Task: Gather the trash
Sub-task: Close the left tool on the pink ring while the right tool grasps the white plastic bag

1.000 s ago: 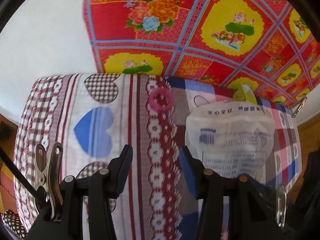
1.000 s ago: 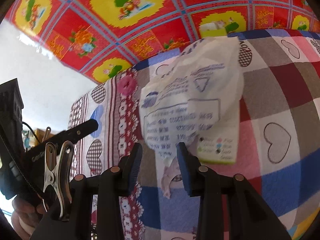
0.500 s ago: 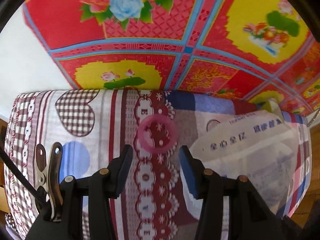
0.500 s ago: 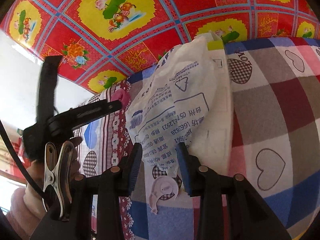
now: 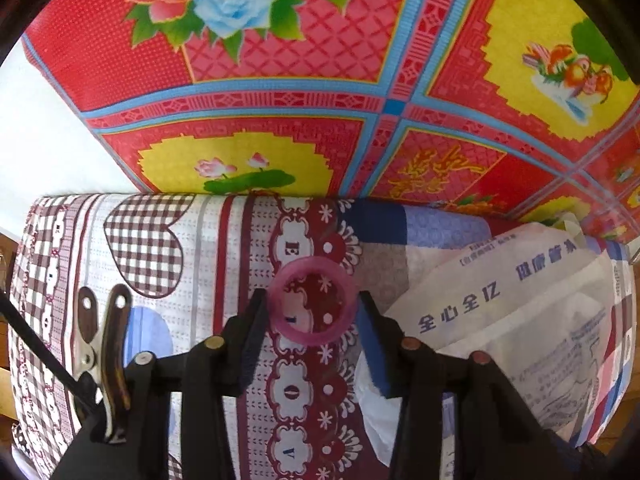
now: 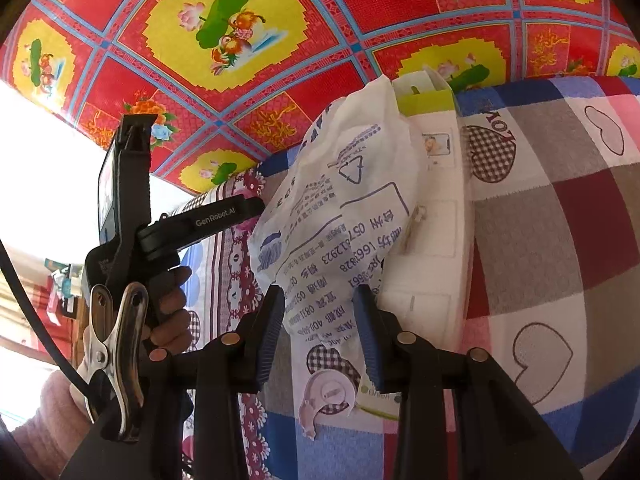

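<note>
Left gripper (image 5: pixel 312 316): the 2 black fingers stand apart, 1 on each side of the translucent pink plastic ring (image 5: pixel 313 301). The ribbed pads look just beside the ring's rim; real contact I cannot tell.
Pink ring: round, smooth, thin-walled, lying flat on the patchwork cotton bedcover with hearts and lace-pattern stripes (image 5: pixel 168 248). The cloth print shows through its middle.
Right gripper (image 6: pixel 320 332): jaws open, with the lower edge of the crumpled white plastic bag with blue printed text (image 6: pixel 340 220) between the 2 fingers. Whether the pads press it I cannot tell.
White bag: thin, wrinkled film, lying over a flat white cardboard box with a yellow-green end (image 6: pixel 436 216) on the bedcover.
Small item: a white round plastic tab (image 6: pixel 326 394) lies below the bag.
Background: glossy red and yellow flowered sheet (image 6: pixel 240 40), squares divided by blue bands.
</note>
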A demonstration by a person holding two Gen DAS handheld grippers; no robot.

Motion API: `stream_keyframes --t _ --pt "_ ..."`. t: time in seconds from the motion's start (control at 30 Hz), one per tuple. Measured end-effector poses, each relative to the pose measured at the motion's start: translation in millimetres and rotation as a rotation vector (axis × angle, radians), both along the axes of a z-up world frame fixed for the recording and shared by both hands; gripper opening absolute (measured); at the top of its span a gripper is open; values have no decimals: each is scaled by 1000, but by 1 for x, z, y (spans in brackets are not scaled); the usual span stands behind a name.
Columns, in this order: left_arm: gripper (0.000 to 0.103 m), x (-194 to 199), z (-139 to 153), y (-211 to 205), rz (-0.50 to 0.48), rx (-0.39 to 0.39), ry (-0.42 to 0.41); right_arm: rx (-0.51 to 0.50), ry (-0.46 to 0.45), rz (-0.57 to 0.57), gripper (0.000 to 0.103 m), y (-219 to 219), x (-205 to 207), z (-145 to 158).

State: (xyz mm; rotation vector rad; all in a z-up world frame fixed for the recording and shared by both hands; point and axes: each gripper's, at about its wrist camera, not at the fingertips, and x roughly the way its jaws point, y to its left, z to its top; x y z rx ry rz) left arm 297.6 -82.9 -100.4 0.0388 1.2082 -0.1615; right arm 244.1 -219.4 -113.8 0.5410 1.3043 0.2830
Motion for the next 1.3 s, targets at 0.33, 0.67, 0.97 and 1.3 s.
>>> stream_keyframes --t 0.33,0.67,0.97,1.3 --pt "45 -17 5 11 13 -32 10 9 11 2 37 3 11 -4" --pt "45 -37 2 8 7 -28 6 -56 -3 9 51 16 35 -2" --pt "45 -52 -1 41 69 -50 15 -101 21 32 51 29 60 -11" --pt "45 -73 9 75 116 -45 0 -134 -2 130 7 46 65 -18"
